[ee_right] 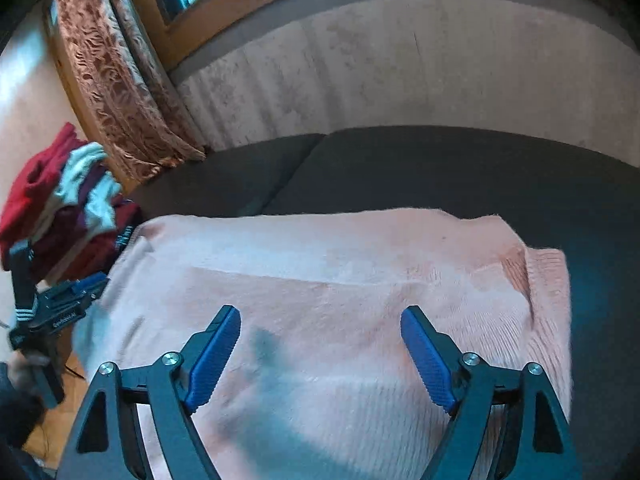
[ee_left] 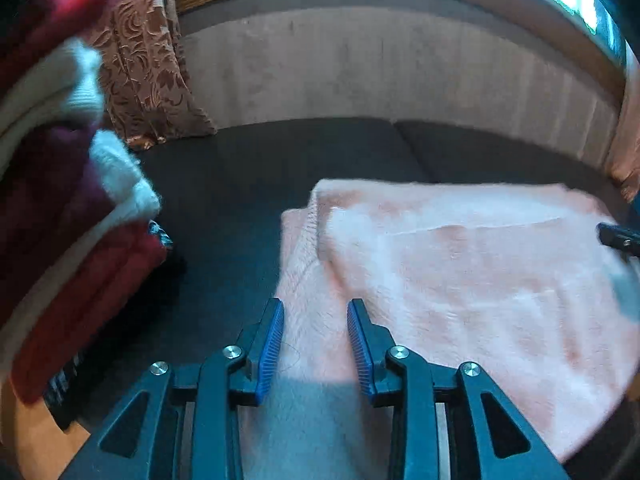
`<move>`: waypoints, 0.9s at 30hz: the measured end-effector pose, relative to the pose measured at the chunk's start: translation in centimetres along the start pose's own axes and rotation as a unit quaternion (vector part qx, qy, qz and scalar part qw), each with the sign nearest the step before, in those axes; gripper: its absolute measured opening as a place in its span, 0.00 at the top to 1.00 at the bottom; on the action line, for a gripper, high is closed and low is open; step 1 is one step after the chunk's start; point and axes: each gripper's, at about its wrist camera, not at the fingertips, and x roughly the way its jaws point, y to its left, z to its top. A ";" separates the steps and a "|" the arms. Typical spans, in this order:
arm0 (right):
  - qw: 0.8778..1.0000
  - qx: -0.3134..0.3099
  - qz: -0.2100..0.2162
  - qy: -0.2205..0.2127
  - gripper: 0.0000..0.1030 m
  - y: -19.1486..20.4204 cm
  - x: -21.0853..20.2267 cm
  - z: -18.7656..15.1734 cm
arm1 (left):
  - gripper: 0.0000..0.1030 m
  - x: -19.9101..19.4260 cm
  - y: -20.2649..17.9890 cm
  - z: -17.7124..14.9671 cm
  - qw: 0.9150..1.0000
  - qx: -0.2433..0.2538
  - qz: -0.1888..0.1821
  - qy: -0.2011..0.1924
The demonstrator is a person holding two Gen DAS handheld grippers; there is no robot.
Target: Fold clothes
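Hovering with left claw (ee_left: pixel 315 344) and right claw (ee_right: pixel 321 354) both spread apart, empty, over the soft, light pink sweater (ee_right: pixel 340 280) lying just ahead on the sofa (ee_right: pixel 440 168); likely pinching best at its folded edges.

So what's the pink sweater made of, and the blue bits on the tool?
The pink sweater looks like soft, fuzzy knit, perhaps wool or acrylic: ribbed stitches show at its edge. The blue pads on the right tool look like matte ridged rubber or plastic.
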 end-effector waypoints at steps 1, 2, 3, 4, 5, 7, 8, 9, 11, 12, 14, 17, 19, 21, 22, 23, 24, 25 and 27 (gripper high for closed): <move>1.000 0.000 -0.002 0.004 0.15 -0.2 0.8 -0.1 | 0.68 1.0 0.5 0.2 1.000 -0.011 0.007 0.015; 1.000 0.000 -0.003 0.003 0.15 -0.5 1.3 -0.4 | 0.68 1.6 1.8 0.1 0.998 -0.053 -0.005 0.020; 1.000 0.002 0.002 -0.002 0.13 -0.7 1.2 -0.5 | 0.68 2.1 3.1 0.0 0.995 -0.093 -0.015 0.025; 1.000 0.006 0.009 -0.004 0.12 -0.9 0.9 -0.5 | 0.68 2.3 4.0 -0.3 0.992 -0.122 -0.017 0.025; 1.000 0.012 0.020 -0.007 0.12 -1.2 0.8 -0.7 | 0.68 2.6 5.0 -0.5 0.988 -0.152 -0.020 0.025; 0.998 0.033 0.044 -0.017 0.12 -1.9 0.6 -0.8 | 0.68 2.9 6.5 -1.1 0.979 -0.201 -0.035 0.021; 0.997 0.044 0.058 -0.022 0.12 -2.3 0.4 -0.8 | 0.69 3.0 7.1 -1.3 0.974 -0.221 -0.047 0.019; 0.995 0.058 0.076 -0.027 0.11 -2.9 0.2 -0.9 | 0.69 3.0 7.7 -1.5 0.968 -0.241 -0.061 0.018; 0.992 0.076 0.098 -0.034 0.11 -3.5 0.2 -1.0 | 0.69 3.1 9.1 -2.1 0.951 -0.291 -0.106 0.013; 0.991 0.081 0.104 -0.036 0.11 -3.6 0.3 -0.9 | 0.69 3.2 9.8 -2.4 0.943 -0.310 -0.118 0.014; 0.990 0.084 0.108 -0.037 0.11 -3.5 0.3 -1.0 | 0.69 2.8 10.2 -2.7 0.943 -0.312 -0.118 0.009; 0.992 0.073 0.100 -0.035 0.09 -2.8 0.5 -1.0 | 0.69 1.0 9.0 -1.9 0.963 -0.248 -0.101 -0.013; 0.993 0.067 0.095 -0.033 0.08 -2.4 0.7 -0.9 | 0.69 0.6 8.1 -1.1 0.972 -0.215 -0.096 -0.018; 0.994 0.061 0.090 -0.033 0.07 -2.2 0.6 -1.0 | 0.66 1.1 7.5 -0.1 0.978 -0.186 -0.094 -0.008; 0.994 0.059 0.088 -0.033 0.07 -2.1 0.5 -1.0 | 0.65 1.7 7.2 0.3 0.980 -0.175 -0.097 0.003; 0.994 0.058 0.086 -0.033 0.07 -2.0 0.4 -1.1 | 0.65 2.5 7.1 0.8 0.980 -0.163 -0.114 0.018; 0.994 0.057 0.085 -0.034 0.07 -2.0 0.4 -1.1 | 0.65 3.3 7.0 1.3 0.979 -0.153 -0.129 0.034; 0.994 0.057 0.086 -0.034 0.06 -2.1 0.3 -1.2 | 0.65 4.1 7.1 1.6 0.978 -0.149 -0.138 0.052; 0.994 0.059 0.088 -0.036 0.06 -2.2 0.1 -1.3 | 0.60 5.5 7.1 2.1 0.979 -0.130 -0.138 0.075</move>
